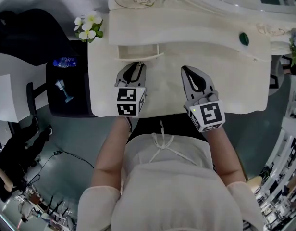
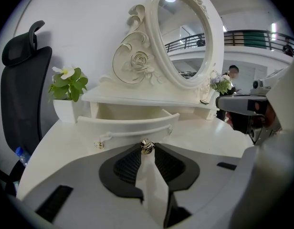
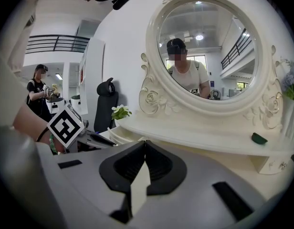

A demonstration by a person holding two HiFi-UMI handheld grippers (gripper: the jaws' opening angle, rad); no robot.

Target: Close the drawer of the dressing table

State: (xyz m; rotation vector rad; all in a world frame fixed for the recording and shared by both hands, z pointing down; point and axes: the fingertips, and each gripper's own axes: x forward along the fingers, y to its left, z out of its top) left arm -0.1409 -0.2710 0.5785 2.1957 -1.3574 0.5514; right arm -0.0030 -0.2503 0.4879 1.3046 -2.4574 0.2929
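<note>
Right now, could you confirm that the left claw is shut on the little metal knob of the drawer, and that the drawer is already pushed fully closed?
Not quite: the drawer is not closed. It stands pulled out, and the left gripper view shows its open inside behind the front panel. The rest holds: the left claw is shut on the little metal knob of that drawer.

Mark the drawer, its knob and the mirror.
drawer (image 2: 128,127), left gripper view, on its curved front.
knob (image 2: 147,147), left gripper view, on its metal head.
mirror (image 2: 185,37), left gripper view, on the glass.
</note>
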